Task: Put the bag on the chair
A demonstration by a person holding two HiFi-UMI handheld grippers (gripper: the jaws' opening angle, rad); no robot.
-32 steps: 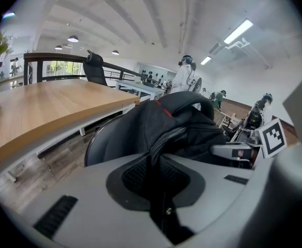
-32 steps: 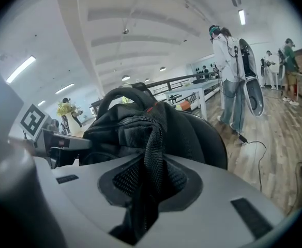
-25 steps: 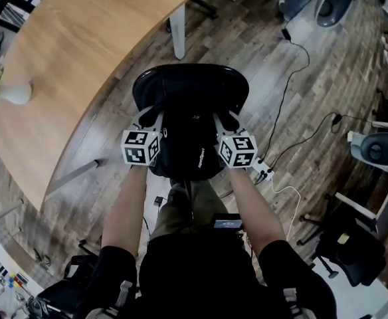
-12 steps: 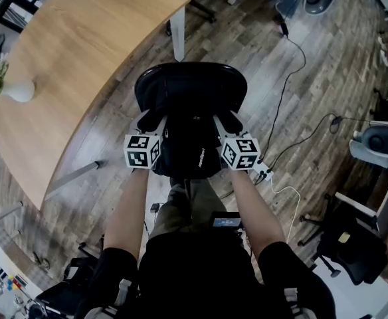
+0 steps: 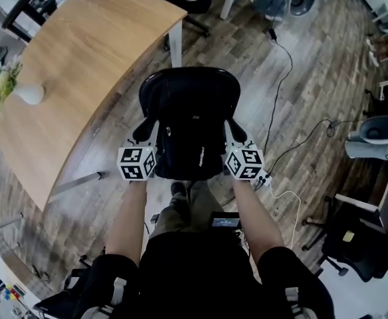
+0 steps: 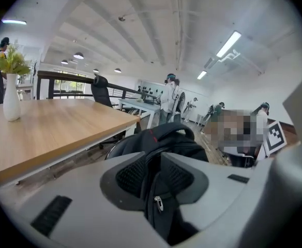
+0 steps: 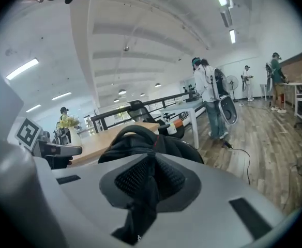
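So the left gripper (image 6: 153, 165) is pinching a fold of the black bag (image 6: 164, 138) between its mesh pads (image 6: 133, 175). The jaws have just been closing, and a zipper pull (image 6: 155, 204) is dangling right below. A white vase (image 6: 11, 103) of yellow flowers is sitting near the wooden desk's (image 6: 63, 125) left edge, with people (image 6: 169, 99) standing way behind.

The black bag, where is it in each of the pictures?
Head view: the black fabric bag is in the middle.
Left gripper view: low centre.
Right gripper view: low, slightly left of centre.
Shared landmark: the curved wooden table, beside the bag.
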